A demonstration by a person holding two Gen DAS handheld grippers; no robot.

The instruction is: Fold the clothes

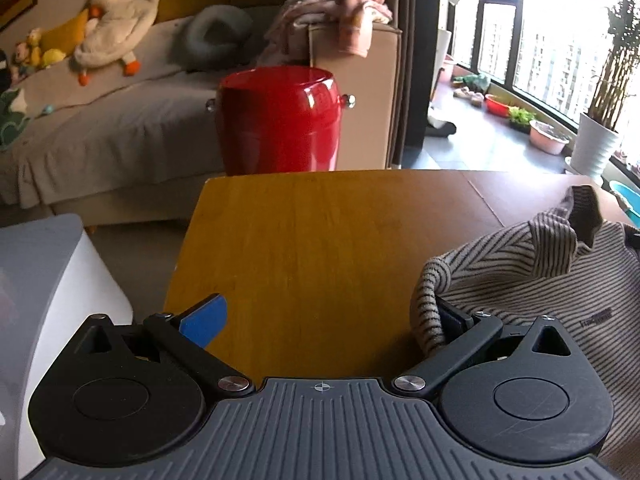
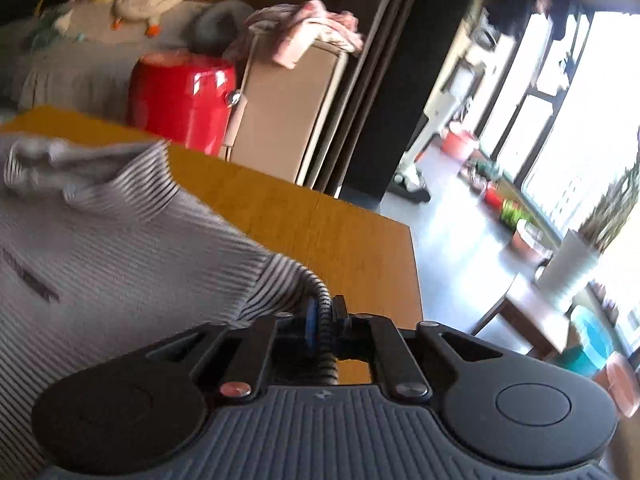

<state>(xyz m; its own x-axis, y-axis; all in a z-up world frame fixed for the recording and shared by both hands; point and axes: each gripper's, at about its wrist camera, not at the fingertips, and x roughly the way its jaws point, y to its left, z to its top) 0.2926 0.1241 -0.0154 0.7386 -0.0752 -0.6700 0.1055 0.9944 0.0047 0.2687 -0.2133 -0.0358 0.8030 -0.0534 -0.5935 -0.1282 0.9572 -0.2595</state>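
Landmark: yellow-wood table (image 1: 304, 248).

Left gripper (image 1: 328, 320): jaws spread wide, nothing pinched between them. Points forward and down over the table's bare top. Blue pad on the left finger (image 1: 206, 320) hangs over the table's left edge. Right finger is touching a bunched, rolled edge of the striped sweater (image 1: 540, 272); the fabric wraps around its outer side and hides the pad. That is contact, not a grip.

Right gripper (image 2: 322, 330): jaws nearly together, with a rope-like twist of the striped sweater (image 2: 120, 260) pinched between the pads. Blue pad visible just left of the twist. The view is tilted, so the gripper is rolled to one side; it points down at the table near its right edge. Picture is smeared, fine detail is lost.

Sweater: lies on the table, beige with dark stripes, collar toward the table's far side, a small dark label on the chest. It fills the table's right part in the left view and the left part in the right view, so it sits between the two grippers. One bunched corner is at each gripper.

Beyond the table's far edge: red stool (image 1: 280, 120), and a beige sofa arm (image 1: 360, 92) with pink cloth (image 1: 344, 12) draped on top. Left of the table: white box (image 1: 60, 304). Right of it: bright windows and potted plants, well apart.
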